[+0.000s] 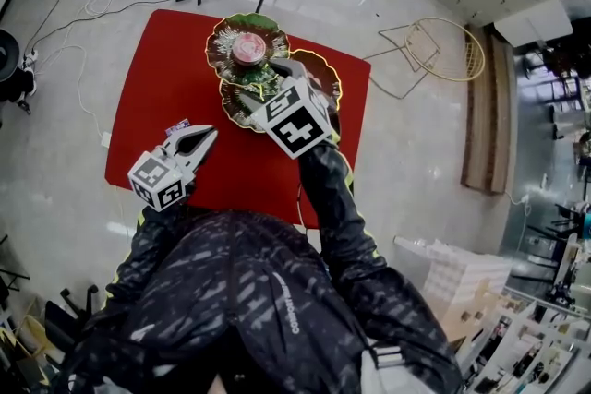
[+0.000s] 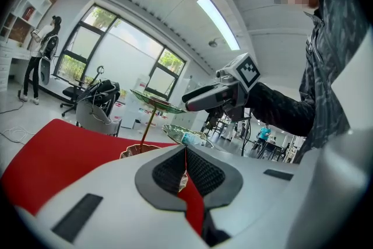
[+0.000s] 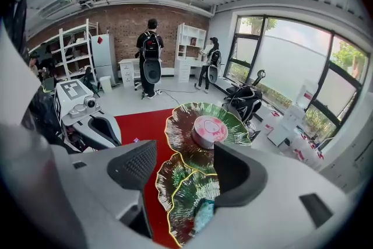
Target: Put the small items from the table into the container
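Small items mostly stowed: a teal item [image 3: 204,216] lies just under the spread, empty right tool [image 3: 183,169], a pink round item [image 3: 208,128] beyond on the container [image 3: 178,119], one scrap [image 1: 177,125] waiting on the worktop [image 1: 166,69] beside the pressed-together left tool [image 1: 205,137].

- jacket [image 1: 249,291]: blk w/ grey streak print, neon-yellow sleeve piping
- L gripper [image 2: 186,167], R gripper [image 3: 180,169]: white shells, dk textured pads [image 3: 137,166], b/w marker cubes [image 1: 295,120]

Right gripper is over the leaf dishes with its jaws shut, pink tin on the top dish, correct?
Not shut: the right gripper view shows the right gripper with jaws apart, gripping nothing. It is over the leaf dishes, pink tin on the top dish.
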`<state>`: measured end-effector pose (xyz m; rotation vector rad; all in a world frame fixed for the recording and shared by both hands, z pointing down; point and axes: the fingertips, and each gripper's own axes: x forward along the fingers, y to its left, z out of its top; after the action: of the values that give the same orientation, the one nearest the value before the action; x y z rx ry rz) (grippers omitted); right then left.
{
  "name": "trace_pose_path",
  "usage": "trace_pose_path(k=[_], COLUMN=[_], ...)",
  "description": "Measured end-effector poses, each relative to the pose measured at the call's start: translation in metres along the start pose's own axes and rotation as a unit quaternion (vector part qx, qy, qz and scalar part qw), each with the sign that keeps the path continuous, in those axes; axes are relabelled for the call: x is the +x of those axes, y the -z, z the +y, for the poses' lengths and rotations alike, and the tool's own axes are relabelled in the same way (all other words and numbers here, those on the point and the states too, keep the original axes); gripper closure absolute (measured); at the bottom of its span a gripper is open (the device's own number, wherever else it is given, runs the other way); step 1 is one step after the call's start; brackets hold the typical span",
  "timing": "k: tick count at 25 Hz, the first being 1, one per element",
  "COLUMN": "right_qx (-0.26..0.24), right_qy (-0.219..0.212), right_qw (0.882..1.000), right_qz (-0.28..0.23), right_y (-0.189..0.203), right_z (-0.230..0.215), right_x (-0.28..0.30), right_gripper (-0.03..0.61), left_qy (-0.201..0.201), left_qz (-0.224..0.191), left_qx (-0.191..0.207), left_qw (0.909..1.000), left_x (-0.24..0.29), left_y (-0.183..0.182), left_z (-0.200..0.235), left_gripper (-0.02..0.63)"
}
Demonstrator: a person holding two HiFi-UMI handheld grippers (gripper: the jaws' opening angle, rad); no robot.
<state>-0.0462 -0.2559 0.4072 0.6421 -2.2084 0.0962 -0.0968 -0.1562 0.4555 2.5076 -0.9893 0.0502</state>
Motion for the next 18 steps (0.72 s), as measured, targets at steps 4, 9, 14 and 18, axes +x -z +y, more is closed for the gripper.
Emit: trace_pose_path(k=[4, 9, 14, 18], right_qx=[0.0, -0.011, -0.033, -0.045], right_qy=[-0.015, -0.044, -0.073, -0.097], right_qw=[1.0, 0.999, 0.997, 0.994], right_qz=[-0.001, 0.001, -0.004, -0.001], right_y=[0.009, 0.026, 0.041, 0.056], right_z=[0.02, 0.049, 0.078, 0.101], right_x=[-0.009, -0.012, -0.013, -0.006], right_gripper=[0.264, 0.264, 0.264, 0.264], left_qy=[0.002, -0.001, -0.003, -0.029], left_qz=[-0.002, -0.011, -0.053, -0.055], left_qx=[-0.006, -0.022, -0.023, -0.027], left_qw=[1.0, 0.9997, 0.9984, 0.9977], left_x=[-0.001, -0.001, -0.012, -0.023], left_y=[0.001, 0.007, 0.012, 0.03], left_z=[-0.011, -0.025, -0.044, -0.049], left_gripper=[0.603, 0.603, 0.603, 0.603])
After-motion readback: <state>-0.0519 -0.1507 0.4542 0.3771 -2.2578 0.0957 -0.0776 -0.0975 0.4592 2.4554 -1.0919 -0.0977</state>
